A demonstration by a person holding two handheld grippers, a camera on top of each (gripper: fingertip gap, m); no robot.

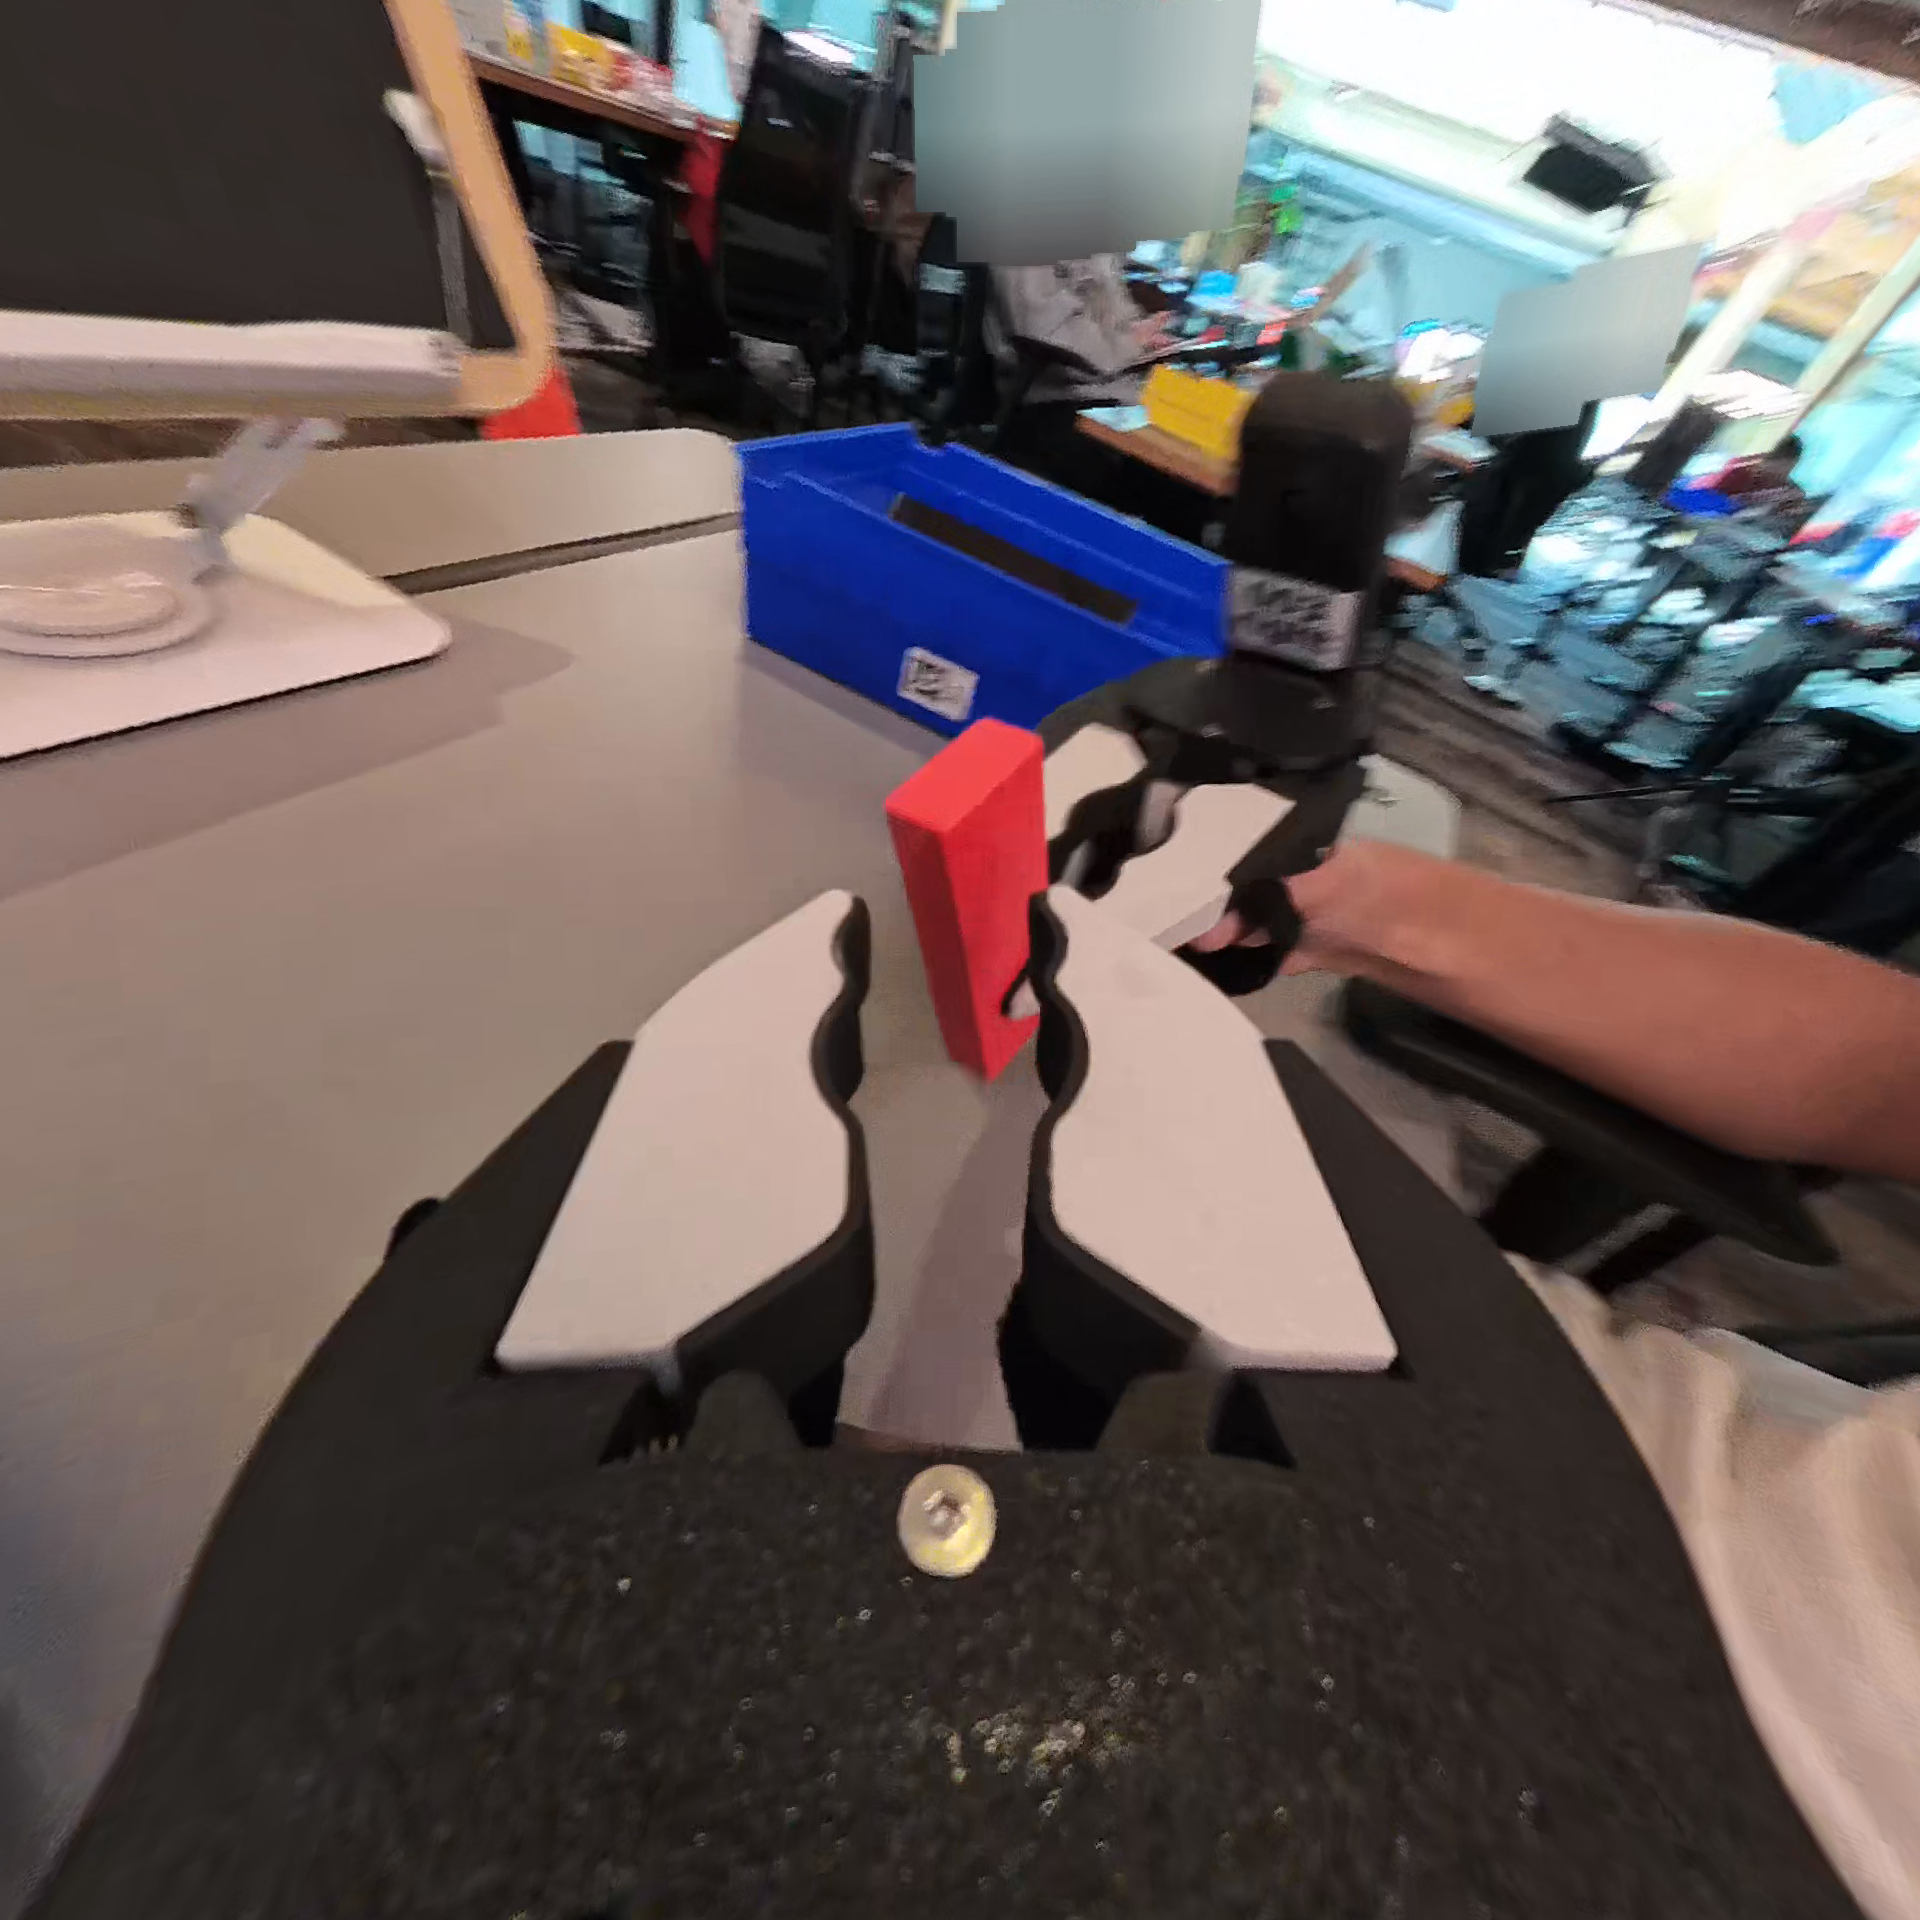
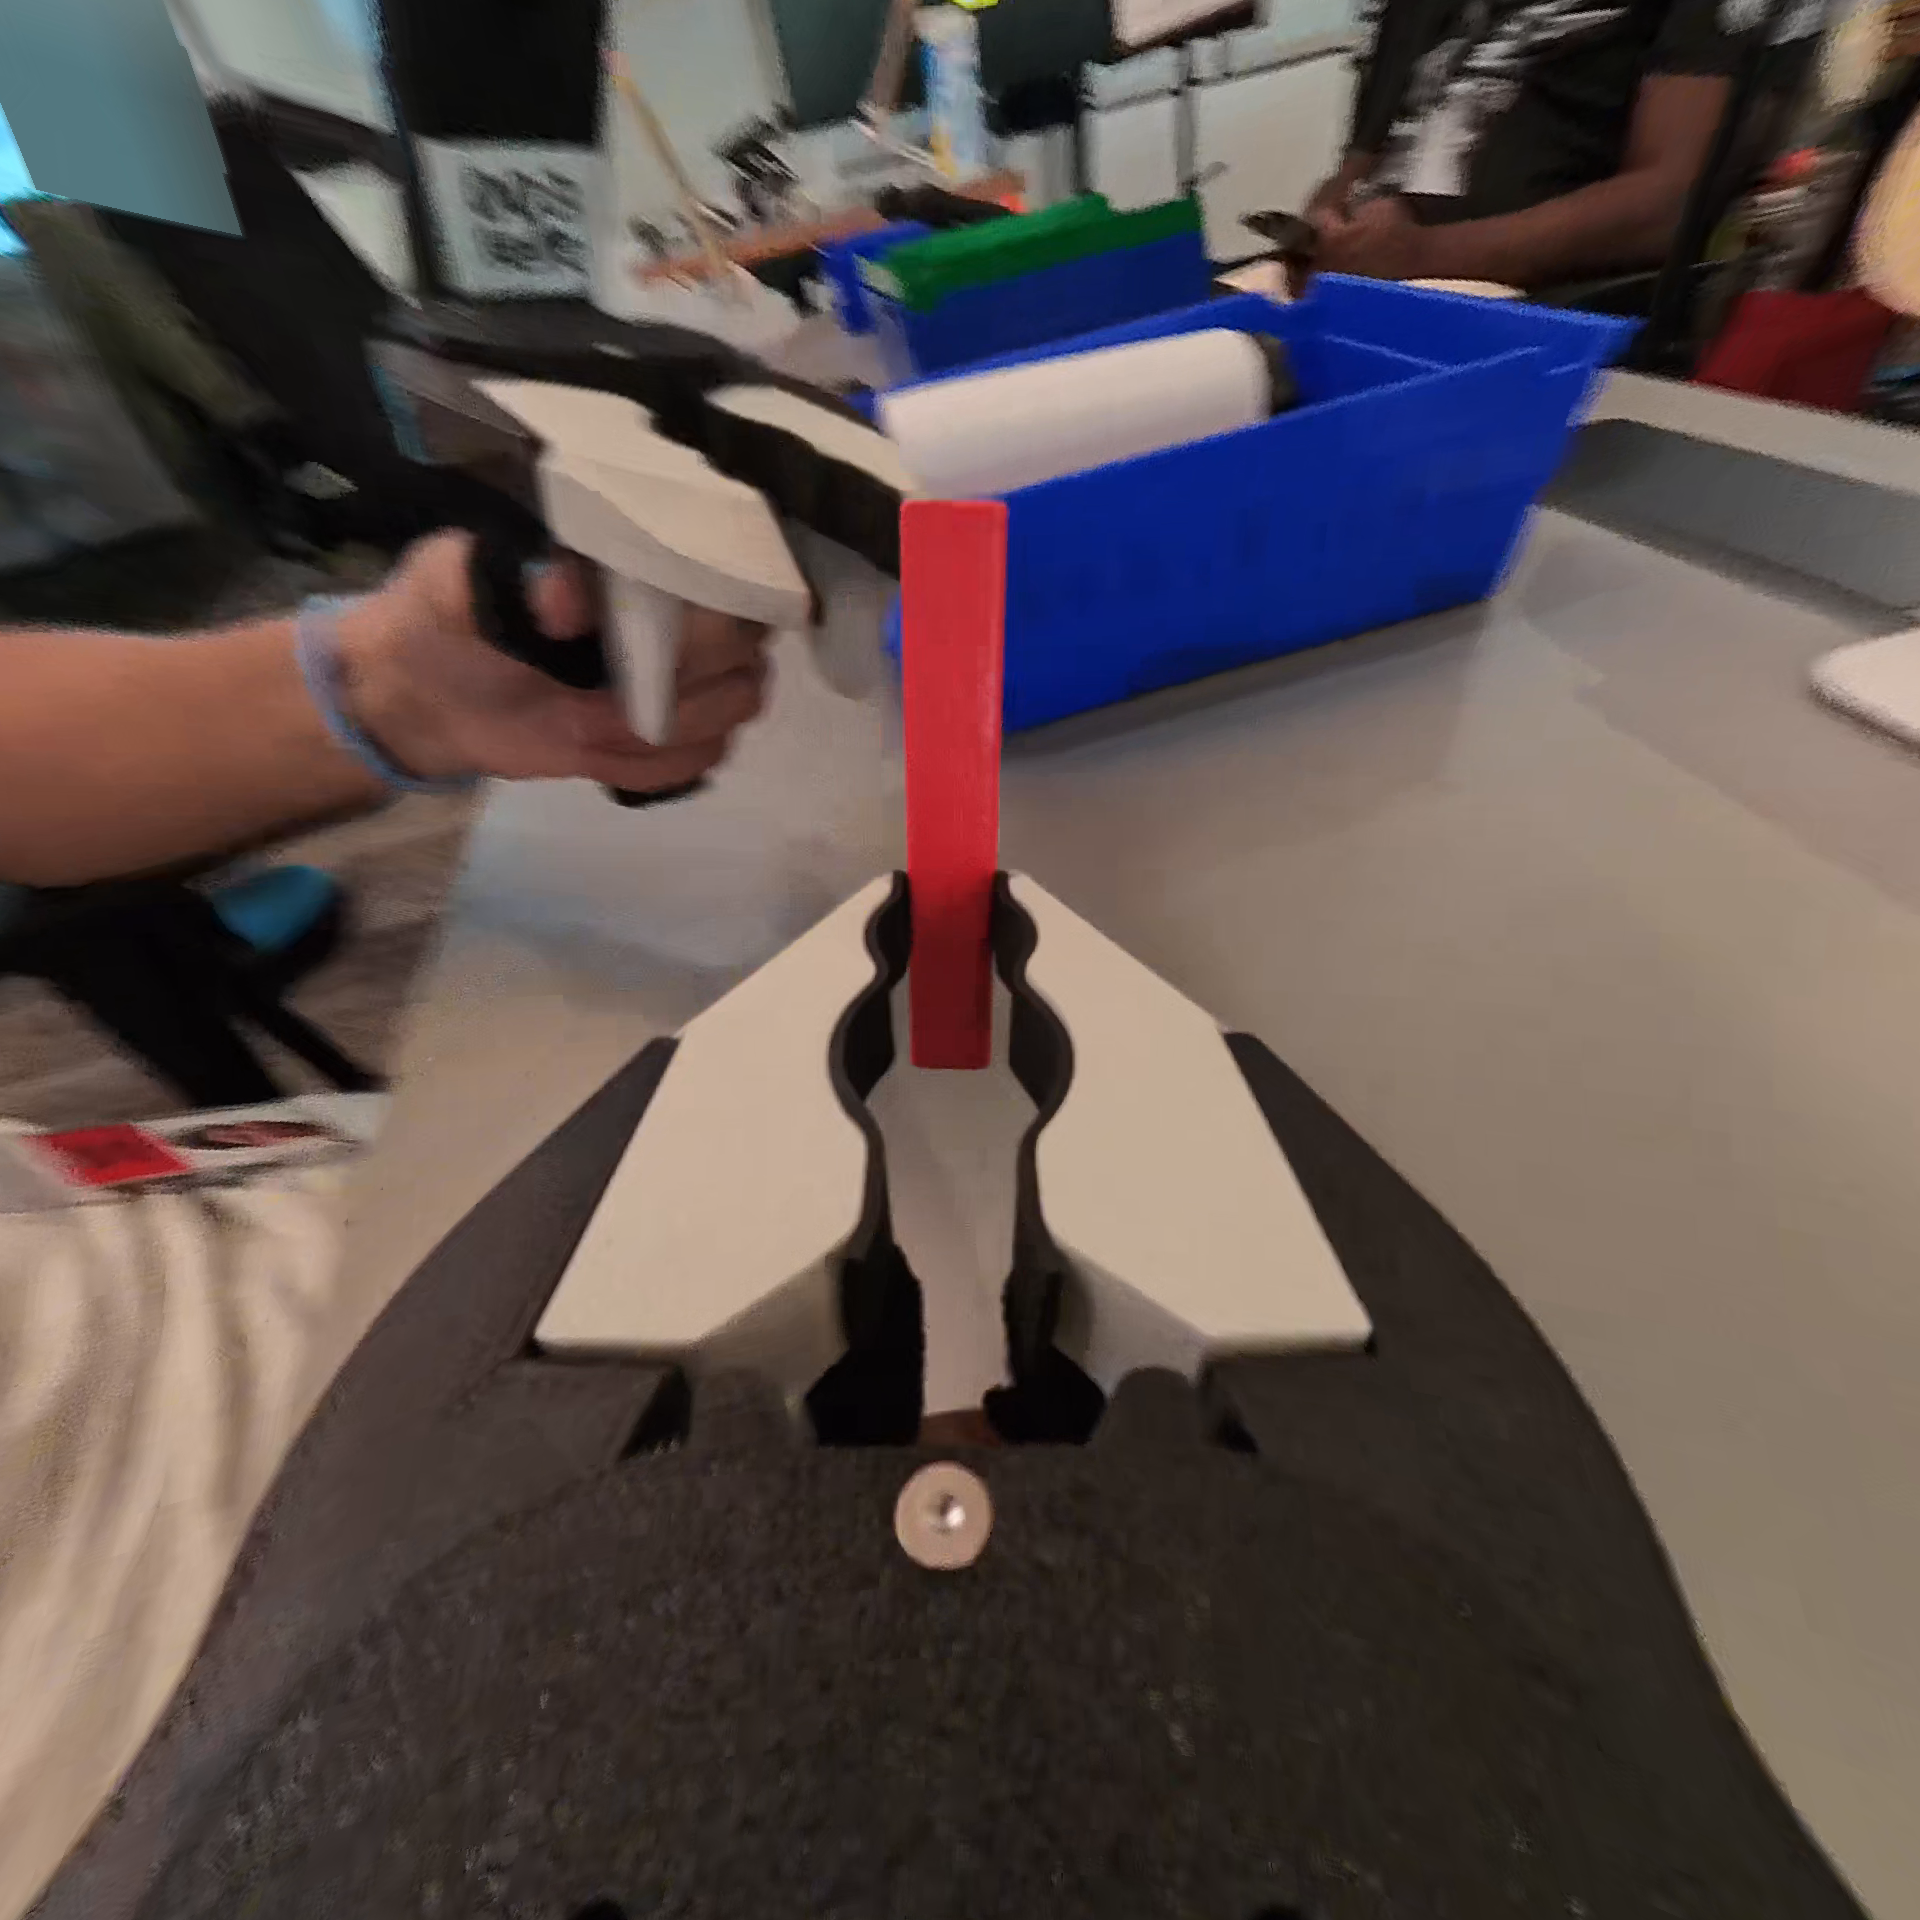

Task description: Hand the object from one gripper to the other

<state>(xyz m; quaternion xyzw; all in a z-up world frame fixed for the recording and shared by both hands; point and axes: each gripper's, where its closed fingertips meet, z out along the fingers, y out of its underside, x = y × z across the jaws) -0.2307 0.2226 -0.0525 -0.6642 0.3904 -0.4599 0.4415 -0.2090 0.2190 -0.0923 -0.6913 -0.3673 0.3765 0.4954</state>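
Observation:
A long red block point(image 2: 954, 727) stands upright above the grey table point(image 2: 1351, 935). My right gripper point(image 2: 951, 883) is shut on its lower end. In the left wrist view the red block point(image 1: 966, 883) tilts slightly, with the right gripper point(image 1: 1081, 852) holding it from behind. My left gripper point(image 1: 948, 914) is open. Its right fingertip overlaps the block's edge, and its left fingertip is apart from the block. In the right wrist view the left gripper point(image 2: 842, 530) is blurred, held in a hand, beside the block's top.
A blue bin point(image 1: 935, 561) stands on the table behind the block and holds a white roll point(image 2: 1081, 405). More blue bins with green parts point(image 2: 1039, 260) stand farther back. A monitor stand base point(image 1: 208, 613) is at the left. A person point(image 2: 1507, 156) stands behind the table.

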